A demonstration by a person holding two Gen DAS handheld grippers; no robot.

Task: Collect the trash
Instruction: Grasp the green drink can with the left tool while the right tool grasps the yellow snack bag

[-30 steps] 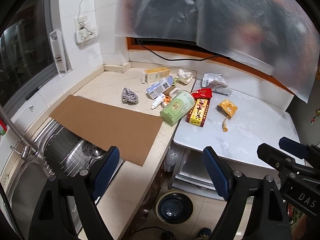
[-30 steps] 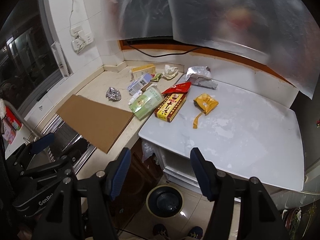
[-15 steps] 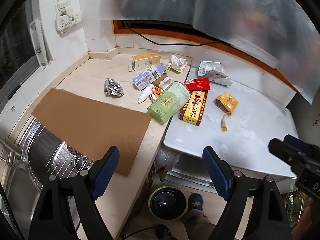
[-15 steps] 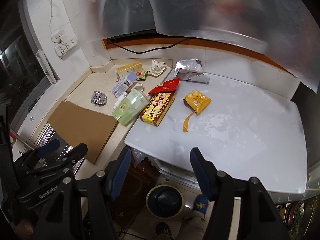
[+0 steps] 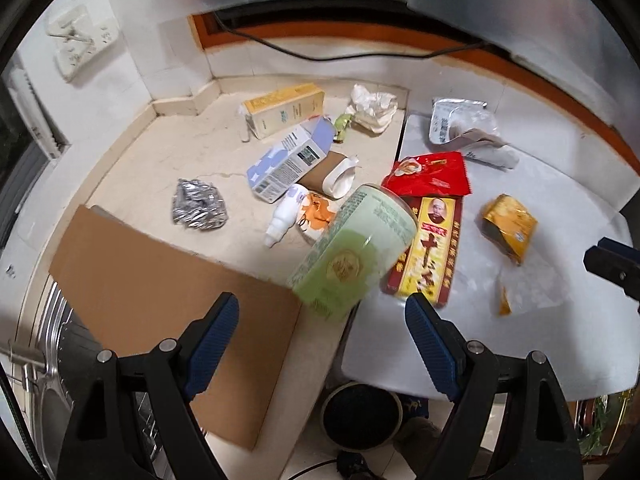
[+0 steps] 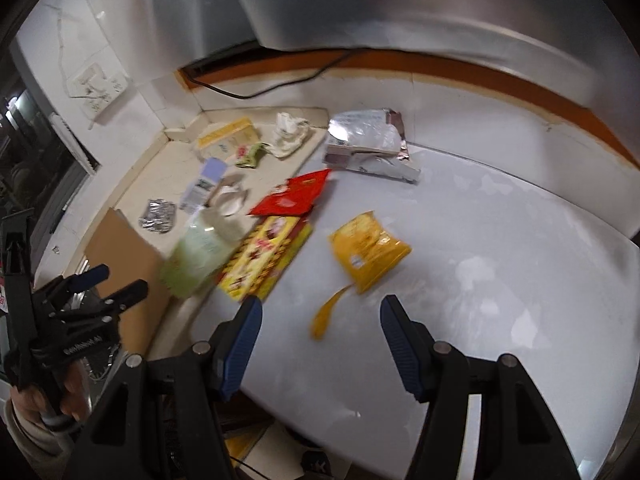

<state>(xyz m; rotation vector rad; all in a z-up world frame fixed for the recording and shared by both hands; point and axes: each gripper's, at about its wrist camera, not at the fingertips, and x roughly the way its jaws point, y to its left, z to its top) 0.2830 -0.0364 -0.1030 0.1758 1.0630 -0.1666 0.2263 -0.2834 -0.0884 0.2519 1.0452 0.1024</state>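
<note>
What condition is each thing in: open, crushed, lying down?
Left claw: open, empty.
Right claw: open, empty.
Green tub: on its side.
Blue carton: flap open, lying flat.
Foil: crumpled.
Yellow packet: torn open.
Red box: lying flat.

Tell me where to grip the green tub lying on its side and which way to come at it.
Grip the green tub across its round wall, near the middle, coming down from above with the left tool, which is open. It lies tipped over, its rim resting against the red and yellow box, so the ends are awkward and the curved sides sit free.
</note>
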